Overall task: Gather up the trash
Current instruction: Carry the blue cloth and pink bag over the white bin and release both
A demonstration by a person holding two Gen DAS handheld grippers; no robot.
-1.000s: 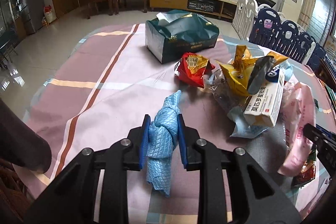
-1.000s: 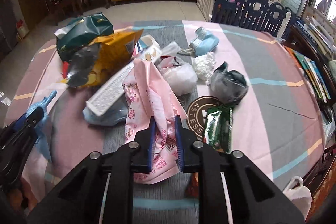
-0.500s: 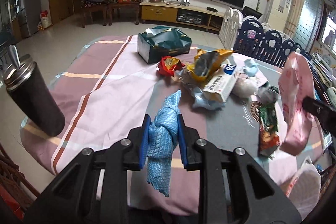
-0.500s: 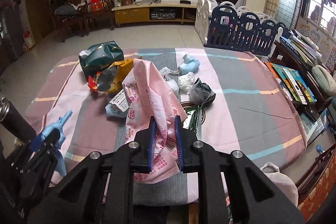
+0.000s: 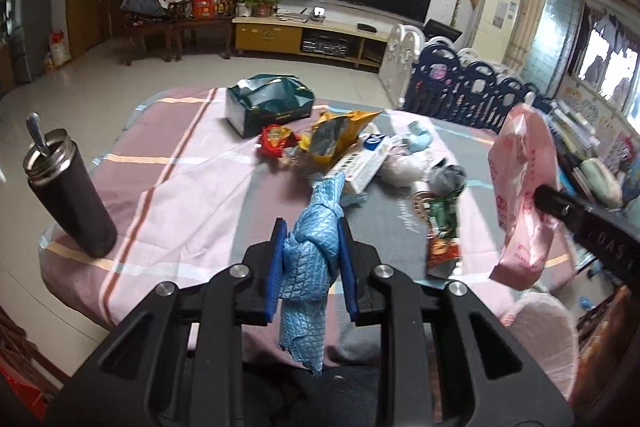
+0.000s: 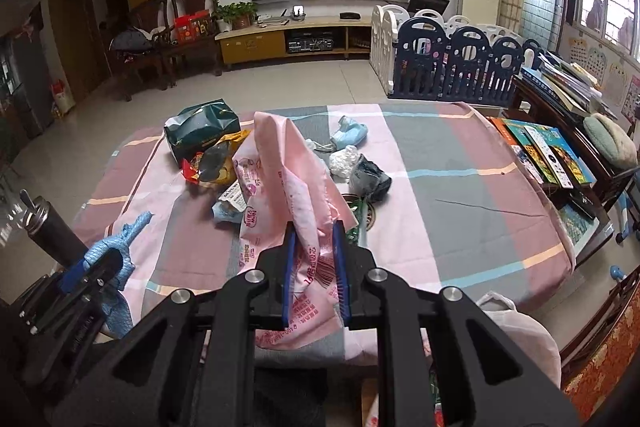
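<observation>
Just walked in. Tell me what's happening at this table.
A person is clearing trash with two handheld grippers. The left gripper is shut on a knotted blue cloth; the right gripper is shut on a pink plastic wrapper, held above the table. More wrappers, a green tissue pack and a white medicine box lie on the striped tablecloth.

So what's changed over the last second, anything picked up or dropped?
Both grippers pulled back and up from the table. The right gripper lifted the pink bag clear of the trash pile; the left gripper carried the blue cloth back too. Nothing was released. The green box, yellow bag and flask stayed put.
</observation>
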